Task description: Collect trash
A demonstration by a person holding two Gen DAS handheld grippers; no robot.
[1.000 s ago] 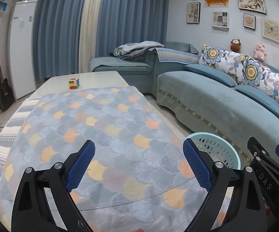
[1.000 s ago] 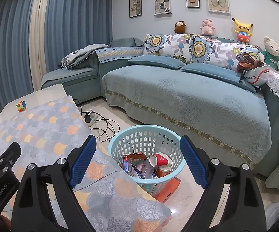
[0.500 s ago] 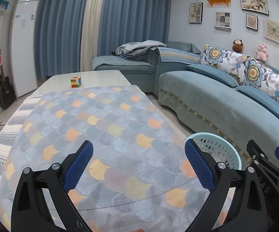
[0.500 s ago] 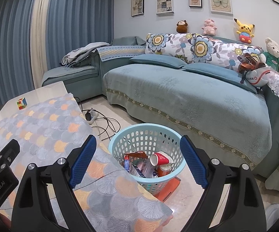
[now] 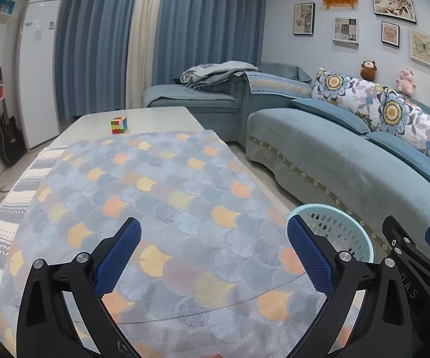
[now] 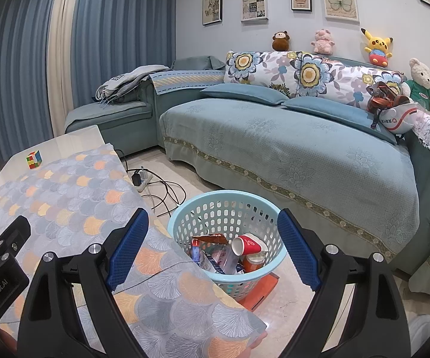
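Observation:
A light blue plastic basket (image 6: pixel 215 208) stands on the floor beside the table's right edge. It holds trash: a red paper cup (image 6: pixel 249 246), an orange wrapper (image 6: pixel 210 239) and other packets. Its rim also shows in the left wrist view (image 5: pixel 328 210). My right gripper (image 6: pixel 212 246) is open and empty, above the table corner and the basket. My left gripper (image 5: pixel 213 250) is open and empty, held over the patterned tablecloth (image 5: pixel 143 197). No trash shows on the table.
A Rubik's cube (image 5: pixel 119 125) sits on the bare far end of the table. A blue sofa (image 6: pixel 289 149) with cushions and plush toys runs along the right. A power strip and cables (image 6: pixel 146 180) lie on the floor. A fridge (image 5: pixel 37 68) and guitar stand at the left.
Both grippers have drawn back and risen slightly, so the table and basket look a bit lower and farther. Both stay open and empty.

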